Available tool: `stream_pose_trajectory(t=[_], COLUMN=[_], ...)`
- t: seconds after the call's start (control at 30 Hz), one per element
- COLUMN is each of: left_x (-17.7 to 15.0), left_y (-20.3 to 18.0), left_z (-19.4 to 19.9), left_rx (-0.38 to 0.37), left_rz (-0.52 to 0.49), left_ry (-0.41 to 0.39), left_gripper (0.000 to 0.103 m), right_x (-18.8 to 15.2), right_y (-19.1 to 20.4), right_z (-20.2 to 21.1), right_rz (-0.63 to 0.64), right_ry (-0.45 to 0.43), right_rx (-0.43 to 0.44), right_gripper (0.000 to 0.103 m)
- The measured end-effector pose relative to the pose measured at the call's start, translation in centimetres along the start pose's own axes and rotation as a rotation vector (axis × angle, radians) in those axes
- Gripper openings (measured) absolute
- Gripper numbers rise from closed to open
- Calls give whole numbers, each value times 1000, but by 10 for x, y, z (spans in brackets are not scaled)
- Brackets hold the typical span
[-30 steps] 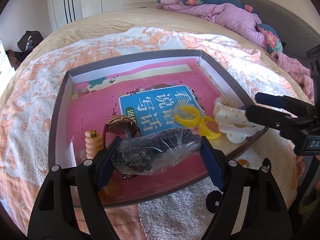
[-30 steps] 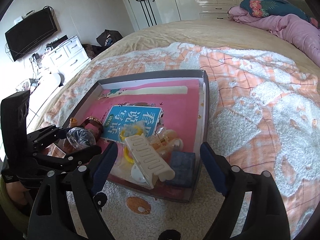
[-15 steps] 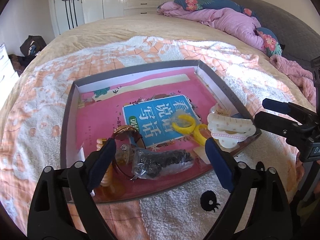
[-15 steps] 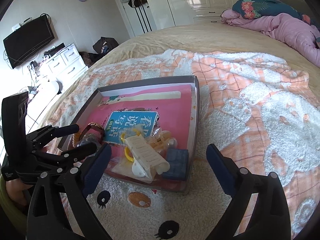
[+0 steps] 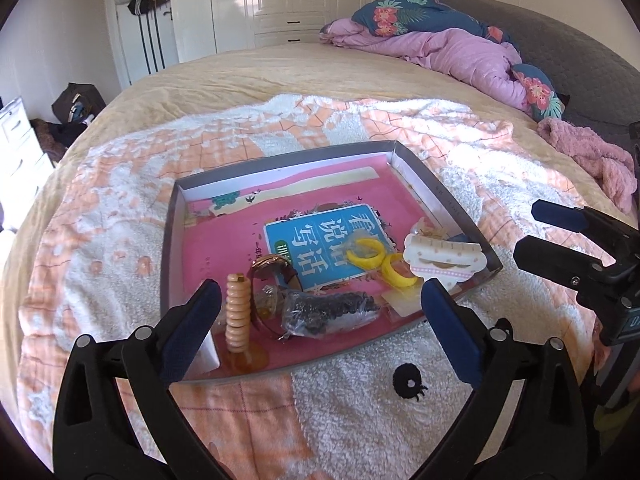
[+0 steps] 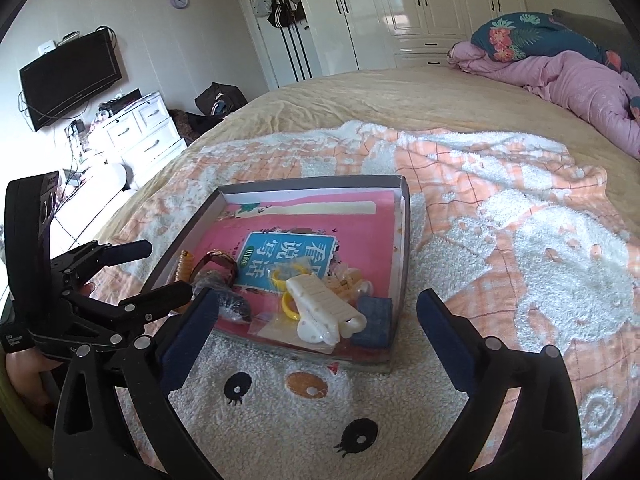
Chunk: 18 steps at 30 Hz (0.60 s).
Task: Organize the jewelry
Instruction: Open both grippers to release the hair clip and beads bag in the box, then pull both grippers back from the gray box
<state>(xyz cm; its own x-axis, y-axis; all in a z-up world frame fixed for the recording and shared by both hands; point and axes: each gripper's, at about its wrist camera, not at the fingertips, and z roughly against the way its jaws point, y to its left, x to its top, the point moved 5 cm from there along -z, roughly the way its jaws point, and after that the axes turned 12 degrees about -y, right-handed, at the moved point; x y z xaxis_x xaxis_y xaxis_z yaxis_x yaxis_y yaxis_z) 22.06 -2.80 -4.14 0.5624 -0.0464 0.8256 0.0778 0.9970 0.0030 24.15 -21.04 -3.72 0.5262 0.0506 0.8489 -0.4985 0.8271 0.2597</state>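
A shallow grey box (image 5: 444,200) (image 6: 403,240) with a pink floor lies on the bed. In it lie a clear bag of dark beads (image 5: 328,314) (image 6: 234,307), a brown watch (image 5: 272,266) (image 6: 214,262), a peach bead stack (image 5: 238,312), yellow rings (image 5: 366,254) (image 6: 286,276), a cream hair clip (image 5: 444,260) (image 6: 324,312) and a blue block (image 6: 374,320). My left gripper (image 5: 320,320) (image 6: 156,268) is open and empty, back from the box's near edge. My right gripper (image 6: 316,320) (image 5: 536,228) is open and empty, right of the box.
The box rests on an orange and white fleece blanket (image 5: 120,216) over a beige bed. A pink duvet and floral pillows (image 5: 440,40) lie at the far right. A white dresser (image 6: 140,128), a TV (image 6: 68,76) and wardrobes stand beyond the bed.
My left gripper let go of the bead bag, which now lies in the box. Both grippers have drawn back and up from the box.
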Motion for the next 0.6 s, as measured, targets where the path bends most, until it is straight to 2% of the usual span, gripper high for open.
stream_pose_trajectory(t=[0.6], left_x=[-2], left_y=[18], left_z=[41], left_rx=[57], left_rz=[28], left_ry=[-37], left_gripper=[94], right_x=[4], right_y=[28], right_z=[23], right_rz=[38], right_ry=[-26], right_rx=[4], right_gripper=[99])
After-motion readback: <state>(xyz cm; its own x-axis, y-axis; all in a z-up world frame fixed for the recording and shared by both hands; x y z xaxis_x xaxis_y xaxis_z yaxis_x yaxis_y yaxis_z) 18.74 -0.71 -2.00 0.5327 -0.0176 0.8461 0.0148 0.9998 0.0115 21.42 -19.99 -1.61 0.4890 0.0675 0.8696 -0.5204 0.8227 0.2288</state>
